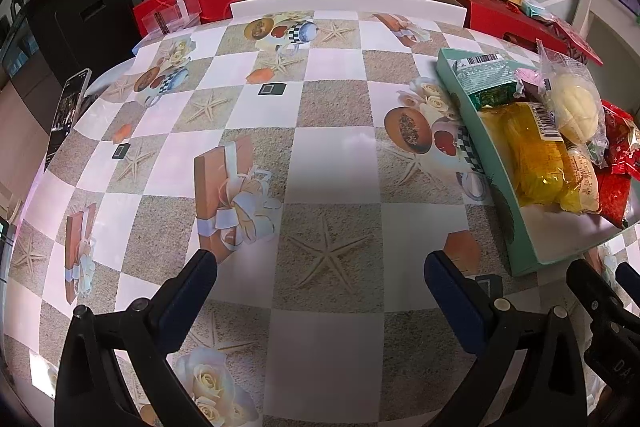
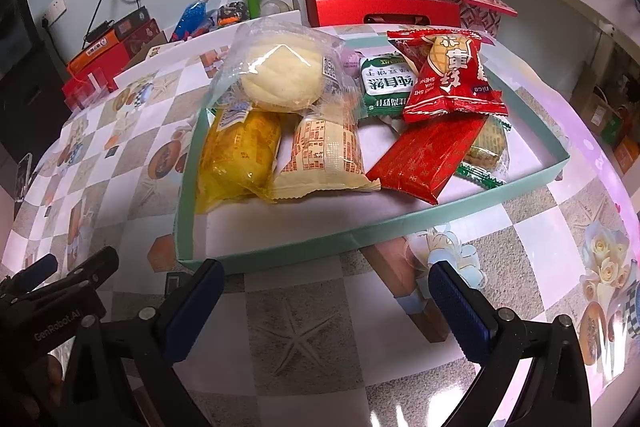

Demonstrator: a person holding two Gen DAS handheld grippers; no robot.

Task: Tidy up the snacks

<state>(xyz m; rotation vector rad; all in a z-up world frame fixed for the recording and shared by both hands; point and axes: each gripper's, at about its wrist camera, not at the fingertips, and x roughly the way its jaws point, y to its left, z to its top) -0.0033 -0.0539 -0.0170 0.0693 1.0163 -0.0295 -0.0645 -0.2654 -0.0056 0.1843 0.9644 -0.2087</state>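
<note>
Left claw (image 1: pixel 320 267): jaws spread wide, nothing between the blue pads (image 1: pixel 196 291). It hovers above the counter (image 1: pixel 328 163), over its near middle, pointing toward the far edge. Right claw (image 2: pixel 326 277): jaws likewise spread wide and empty, pads (image 2: pixel 460 307) clear of any surface, held over the near part of the counter. The two claws sit side by side, close together: each appears at the lower corner of the other's wrist view. Both are level and pointed forward.

One teal tray (image 2: pixel 400 223) holds about eight wrapped snacks (image 2: pixel 320 155).
</note>
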